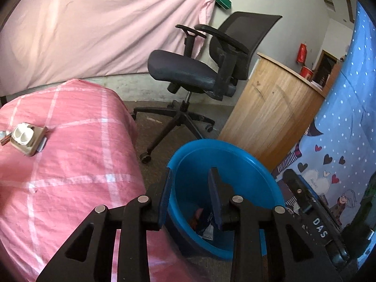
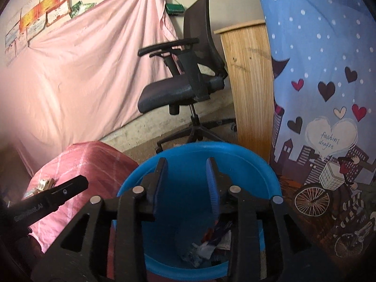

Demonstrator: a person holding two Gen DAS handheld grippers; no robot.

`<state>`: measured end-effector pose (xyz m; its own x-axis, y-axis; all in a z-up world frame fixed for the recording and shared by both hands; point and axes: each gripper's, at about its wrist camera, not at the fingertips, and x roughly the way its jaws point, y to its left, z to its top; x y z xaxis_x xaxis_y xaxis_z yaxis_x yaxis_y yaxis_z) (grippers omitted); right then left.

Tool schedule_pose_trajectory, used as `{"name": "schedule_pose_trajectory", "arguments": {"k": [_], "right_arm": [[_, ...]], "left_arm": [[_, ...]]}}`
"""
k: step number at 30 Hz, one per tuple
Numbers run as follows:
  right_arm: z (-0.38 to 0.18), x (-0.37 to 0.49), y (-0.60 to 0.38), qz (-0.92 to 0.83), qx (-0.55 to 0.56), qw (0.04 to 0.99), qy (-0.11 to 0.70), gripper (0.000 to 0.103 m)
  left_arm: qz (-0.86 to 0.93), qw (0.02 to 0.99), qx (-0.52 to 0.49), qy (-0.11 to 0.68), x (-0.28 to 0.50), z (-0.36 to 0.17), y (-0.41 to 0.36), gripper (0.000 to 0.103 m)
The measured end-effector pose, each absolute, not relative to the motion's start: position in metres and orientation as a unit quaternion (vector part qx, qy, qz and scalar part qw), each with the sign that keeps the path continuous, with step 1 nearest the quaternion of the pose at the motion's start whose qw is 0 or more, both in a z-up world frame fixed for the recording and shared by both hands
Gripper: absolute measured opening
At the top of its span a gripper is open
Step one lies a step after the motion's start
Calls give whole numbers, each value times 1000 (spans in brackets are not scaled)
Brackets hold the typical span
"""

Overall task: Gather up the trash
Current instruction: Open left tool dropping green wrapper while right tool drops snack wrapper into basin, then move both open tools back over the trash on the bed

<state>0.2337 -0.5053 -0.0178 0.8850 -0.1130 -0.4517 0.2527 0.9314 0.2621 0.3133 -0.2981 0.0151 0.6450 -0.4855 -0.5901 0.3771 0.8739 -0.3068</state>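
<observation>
Pink checked bed: beige case at left. Floor: blue bin (trash inside), office chair beyond.

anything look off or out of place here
Little stands out. The trash lies inside the blue bin, none visibly spilled on the floor. Both the left gripper and the right gripper are open and empty. A small beige case lies open on the pink bed.
</observation>
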Motion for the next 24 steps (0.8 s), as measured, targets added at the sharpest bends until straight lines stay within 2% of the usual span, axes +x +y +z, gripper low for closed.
{"name": "schedule_pose_trajectory", "arguments": {"k": [8, 10, 12, 17, 20, 24], "right_arm": [[0, 222, -492, -74, 148, 972, 165, 73], [8, 218, -483, -64, 140, 978, 143, 81], [15, 216, -474, -53, 133, 982, 125, 86], [29, 211, -452, -36, 123, 988, 88, 101], [36, 209, -437, -19, 116, 991, 67, 103], [43, 209, -417, 8, 107, 993, 48, 103]], "left_arm": [[-217, 921, -81, 314, 301, 32, -277, 29], [-213, 925, -89, 302, 296, 37, -267, 41], [-205, 932, -99, 281, 288, 44, -252, 48], [-168, 949, -101, 247, 272, 59, -216, 56], [-142, 957, -103, 231, 263, 65, -192, 61], [-110, 969, -108, 196, 248, 71, -156, 78]]}}
